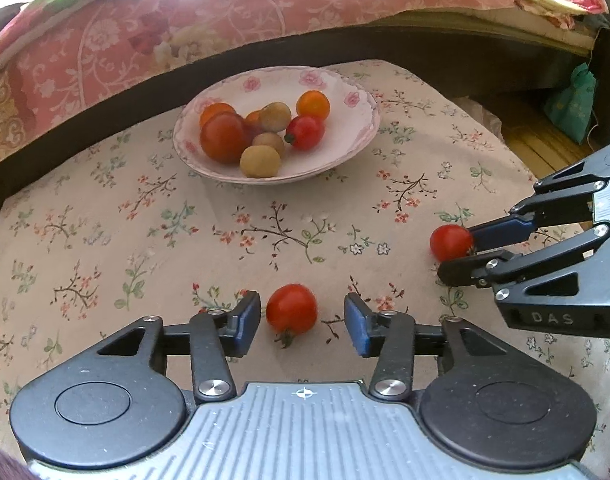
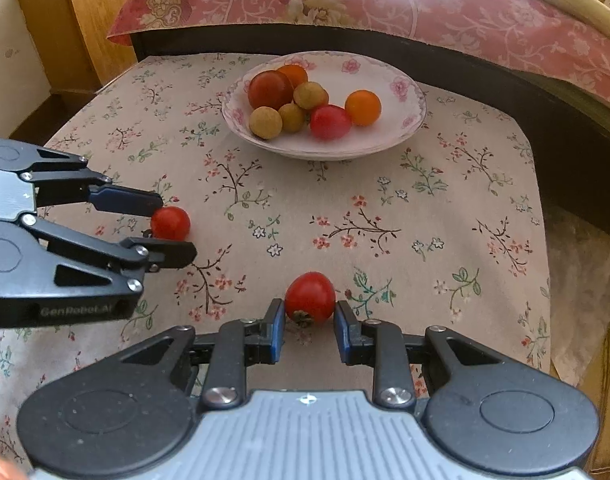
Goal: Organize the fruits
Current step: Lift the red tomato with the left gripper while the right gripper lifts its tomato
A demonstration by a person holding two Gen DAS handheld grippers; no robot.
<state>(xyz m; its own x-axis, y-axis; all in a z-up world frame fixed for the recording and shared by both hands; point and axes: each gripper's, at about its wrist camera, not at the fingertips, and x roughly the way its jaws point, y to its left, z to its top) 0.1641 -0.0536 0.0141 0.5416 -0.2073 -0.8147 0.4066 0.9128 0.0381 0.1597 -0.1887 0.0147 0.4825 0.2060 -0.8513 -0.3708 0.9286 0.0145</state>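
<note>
Two claws down low over the flower-print counter (image 1: 153, 220), one red tomato apiece. Left claw (image 1: 303, 322) spread wide, blue pads clear of the near tomato (image 1: 291, 309) on both sides, more daylight on the right than on the left. Tomato sitting on the cloth, stem end toward the camera, not gripped. Same pairing from the right wrist view: left claw (image 2: 176, 224) reaching in from the left edge, its tomato (image 2: 170, 223) lying between the two black fingers.

Right claw (image 2: 309, 322) drawn in narrower, pads flanking the second tomato (image 2: 309, 298) closely; touching or just short of it, cannot tell. Brown stem scar facing the camera, fruit resting on the cloth. From the left wrist view, right claw (image 1: 457, 250) coming in from the right edge, that tomato (image 1: 451, 243) right at the fingertips.

Further back, near the far edge of the counter, a white bowl (image 1: 345, 136) with pink flowers on its rim. Inside: a large dark red tomato (image 1: 225, 138), orange ones, a smaller red tomato (image 1: 305, 132) and some tan round fruits (image 1: 261, 161). Same bowl (image 2: 401, 120) from the right wrist view, well apart from both claws. Behind the counter, a dark bed frame and a pink floral quilt (image 1: 225, 12).
</note>
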